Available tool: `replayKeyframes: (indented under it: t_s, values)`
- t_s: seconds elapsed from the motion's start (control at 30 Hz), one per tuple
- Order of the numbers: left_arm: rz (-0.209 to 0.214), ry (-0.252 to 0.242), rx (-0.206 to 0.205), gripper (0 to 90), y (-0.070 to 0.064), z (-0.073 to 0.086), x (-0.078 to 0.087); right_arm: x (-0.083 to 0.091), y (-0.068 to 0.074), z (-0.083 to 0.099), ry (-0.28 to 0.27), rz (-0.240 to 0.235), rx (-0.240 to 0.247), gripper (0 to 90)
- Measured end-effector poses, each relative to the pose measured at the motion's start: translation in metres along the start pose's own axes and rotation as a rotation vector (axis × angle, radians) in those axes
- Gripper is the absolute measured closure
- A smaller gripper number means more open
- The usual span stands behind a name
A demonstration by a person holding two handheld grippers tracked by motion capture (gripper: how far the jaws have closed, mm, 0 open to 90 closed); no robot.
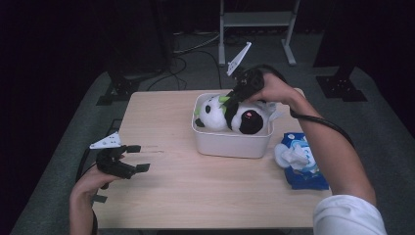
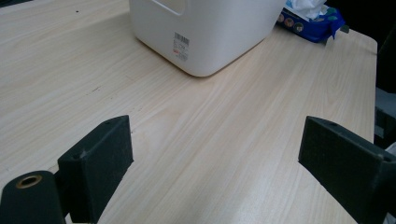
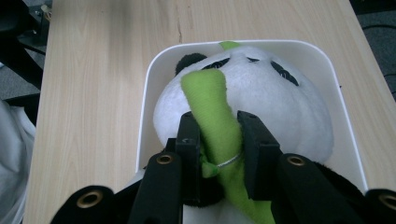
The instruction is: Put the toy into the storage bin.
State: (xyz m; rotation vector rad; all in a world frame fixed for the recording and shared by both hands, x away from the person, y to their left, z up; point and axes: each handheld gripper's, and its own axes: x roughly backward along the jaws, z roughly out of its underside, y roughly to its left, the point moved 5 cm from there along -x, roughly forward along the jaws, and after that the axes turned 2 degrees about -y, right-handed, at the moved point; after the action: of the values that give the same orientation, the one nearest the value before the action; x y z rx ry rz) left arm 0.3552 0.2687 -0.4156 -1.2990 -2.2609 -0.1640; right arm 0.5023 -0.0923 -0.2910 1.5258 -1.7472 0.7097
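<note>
The right gripper (image 1: pixel 234 100) is reaching down into the white bin (image 1: pixel 230 143) standing near the middle of the wooden table (image 1: pixel 195 196), its jaws closing from both sides on the green fabric piece (image 3: pixel 217 116) of the panda plush (image 1: pixel 215 113). In the right gripper view the fingers (image 3: pixel 189 149) are pressing against this green strip, which is rising between them across the panda's white head; a thin loop appears to be circling the strip at the pads, though its nature is hard to make out. The plush is lying inside the bin, its lower body being hidden by the gripper in that view and partly covered by the hand in the high view. The left gripper (image 1: pixel 139 157) is hovering low over the table's left edge, well apart from the bin, with its jaws standing wide apart and holding nothing; in the left gripper view the bin's top is being cut off by the frame. A blue packet (image 1: pixel 303 164) with white tissue is lying to the right of the bin, partly covered by the person's right forearm.
</note>
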Motion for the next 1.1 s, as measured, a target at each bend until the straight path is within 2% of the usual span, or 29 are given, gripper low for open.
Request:
replayKeyframes:
  t_s: [0.17, 0.27, 0.53, 0.7, 0.8, 1.1]
  values:
    - [0.001, 0.005, 0.002, 8.6, 0.000, 0.001, 0.000, -0.007, -0.002, 0.003, 0.003, -0.004, -0.004, 70.6]
    - [0.004, -0.006, 0.002, 8.6, -0.001, 0.000, 0.000, -0.014, -0.003, 0.008, -0.010, -0.013, -0.013, 70.5]
    - [0.008, 0.003, 0.001, 8.6, -0.001, 0.000, -0.002, -0.024, -0.005, 0.015, -0.037, -0.018, -0.031, 70.5]
    - [0.006, 0.004, 0.003, 8.6, 0.000, 0.001, -0.001, -0.031, -0.005, 0.017, -0.036, -0.039, -0.033, 70.5]
    - [0.006, 0.000, 0.005, 8.6, 0.000, 0.001, -0.001, -0.037, -0.001, 0.017, -0.028, -0.058, -0.026, 70.5]
    - [0.005, -0.001, 0.005, 8.6, 0.001, 0.001, -0.001, -0.037, 0.012, 0.016, -0.015, -0.089, 0.002, 70.6]
